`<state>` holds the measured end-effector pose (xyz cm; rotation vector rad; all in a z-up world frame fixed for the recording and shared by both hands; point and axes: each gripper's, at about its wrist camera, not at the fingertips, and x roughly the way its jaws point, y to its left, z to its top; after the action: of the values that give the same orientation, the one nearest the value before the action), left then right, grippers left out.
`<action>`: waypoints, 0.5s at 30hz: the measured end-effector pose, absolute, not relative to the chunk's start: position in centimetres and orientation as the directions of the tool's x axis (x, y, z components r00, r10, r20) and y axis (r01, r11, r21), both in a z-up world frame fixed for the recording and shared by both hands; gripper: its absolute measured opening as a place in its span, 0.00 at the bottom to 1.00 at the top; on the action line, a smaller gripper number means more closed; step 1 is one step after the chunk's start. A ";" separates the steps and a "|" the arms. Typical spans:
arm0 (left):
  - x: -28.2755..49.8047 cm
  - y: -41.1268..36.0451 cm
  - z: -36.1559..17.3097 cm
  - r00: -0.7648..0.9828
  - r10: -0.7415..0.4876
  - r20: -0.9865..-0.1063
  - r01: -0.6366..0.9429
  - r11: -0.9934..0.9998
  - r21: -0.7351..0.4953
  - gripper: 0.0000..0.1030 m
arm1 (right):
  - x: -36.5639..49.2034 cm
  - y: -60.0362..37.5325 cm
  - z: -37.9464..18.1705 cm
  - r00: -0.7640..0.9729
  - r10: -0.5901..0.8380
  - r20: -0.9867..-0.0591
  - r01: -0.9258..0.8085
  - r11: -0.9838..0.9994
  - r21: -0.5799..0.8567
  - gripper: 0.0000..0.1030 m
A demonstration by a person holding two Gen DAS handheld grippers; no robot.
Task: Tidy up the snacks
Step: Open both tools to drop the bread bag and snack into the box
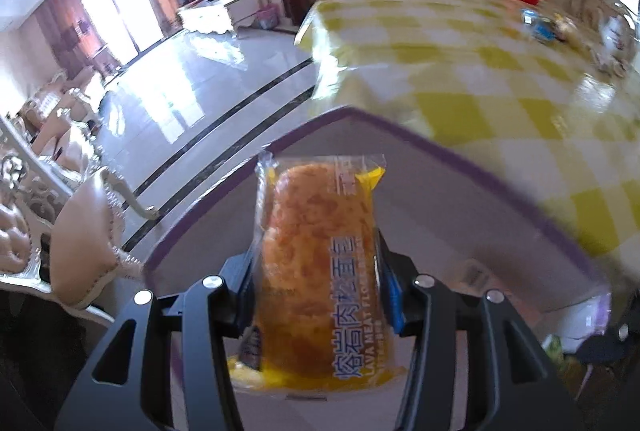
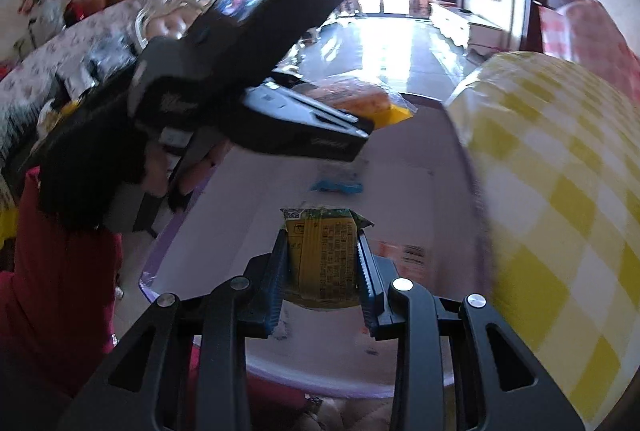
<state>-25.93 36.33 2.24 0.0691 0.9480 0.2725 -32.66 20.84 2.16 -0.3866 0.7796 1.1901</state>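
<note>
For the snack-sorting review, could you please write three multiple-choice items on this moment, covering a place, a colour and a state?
1. The left claw holds its orange bread packet above:
A. the purple-edged box
B. the floor
C. a chair

2. The tablecloth is checked:
A. blue and white
B. yellow and white
C. red and black

3. The right claw is:
A. empty and wide open
B. out of view
C. shut on a yellow-green packet

Answers: 1 A, the box interior lies behind the packet; 2 B, yellow squares show; 3 C, both pads press its sides.
</note>
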 end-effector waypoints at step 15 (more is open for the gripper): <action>-24.8 36.6 2.3 0.523 0.419 -0.742 -0.311 0.905 0.291 0.91 | -28.8 16.9 2.5 0.176 0.740 -0.650 -0.863 0.434 0.260 0.46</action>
<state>-24.81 36.58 2.35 0.1280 0.9224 0.4381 -28.82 16.95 2.54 -0.1818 0.8015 1.1431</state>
